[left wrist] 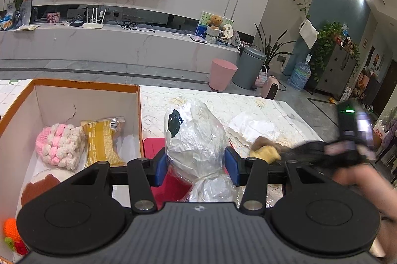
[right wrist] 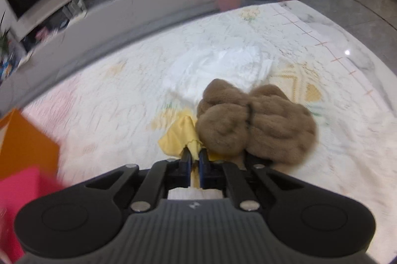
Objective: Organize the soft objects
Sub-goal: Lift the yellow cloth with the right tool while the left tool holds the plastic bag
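Note:
In the left wrist view my left gripper (left wrist: 197, 164) is shut on a clear plastic-wrapped white bundle (left wrist: 196, 137) with a black patch, its blue pads (left wrist: 161, 168) pressing both sides. To its right lies a brown plush toy (left wrist: 261, 141) with a yellow cloth (left wrist: 264, 154), met by my blurred right gripper (left wrist: 282, 156). The right wrist view shows the right gripper (right wrist: 194, 157) shut on the yellow cloth (right wrist: 178, 137), with the brown plush toy (right wrist: 255, 122) just beyond. The orange-rimmed box (left wrist: 137, 115) at left holds a pink-and-white knitted piece (left wrist: 59, 146) and a yellow packet (left wrist: 103, 139).
A red flat item (left wrist: 153, 147) lies under the bundle beside the box. Crumpled white plastic (right wrist: 223, 65) sits behind the plush on the lace tablecloth (right wrist: 111, 110). A pink bin (left wrist: 222, 74) and a grey bin (left wrist: 250, 67) stand on the floor past the table's far edge.

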